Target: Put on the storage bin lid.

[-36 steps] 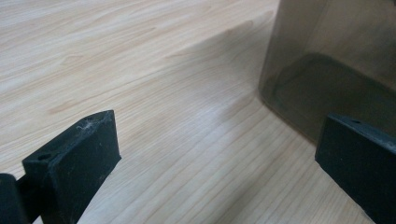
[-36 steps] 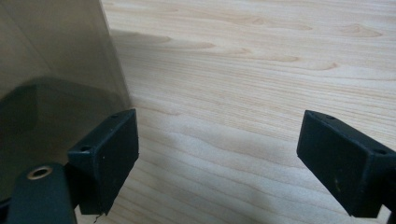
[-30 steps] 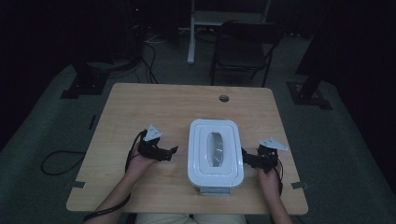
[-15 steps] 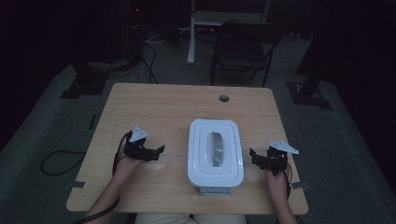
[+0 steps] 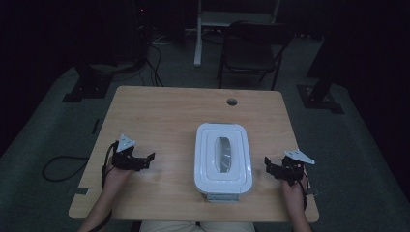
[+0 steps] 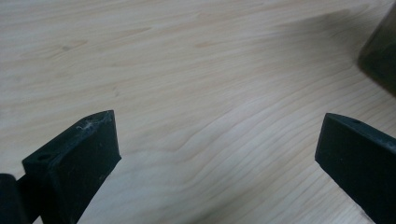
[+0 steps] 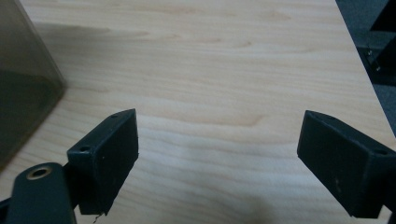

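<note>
A white lidded box (image 5: 223, 161) with a clear window in its lid stands on the wooden table (image 5: 183, 111), near the front edge. My left gripper (image 5: 145, 161) rests well to the left of the box, open, with bare wood between its jaws (image 6: 219, 154). My right gripper (image 5: 270, 168) sits to the right of the box near the table's right edge, also open and empty (image 7: 219, 154). The box's translucent side (image 7: 23, 88) is at the left of the right gripper view, and a corner of it (image 6: 380, 56) at the upper right of the left gripper view.
A round cable hole (image 5: 232, 102) is in the table's far edge. Behind the table stand a dark chair (image 5: 251, 48) and a desk leg (image 5: 198, 34). Cables (image 5: 63, 166) lie on the floor at left.
Both grippers have moved outward, away from the box's sides. The left went further left, the right further right toward the table edge. The box has not moved.
</note>
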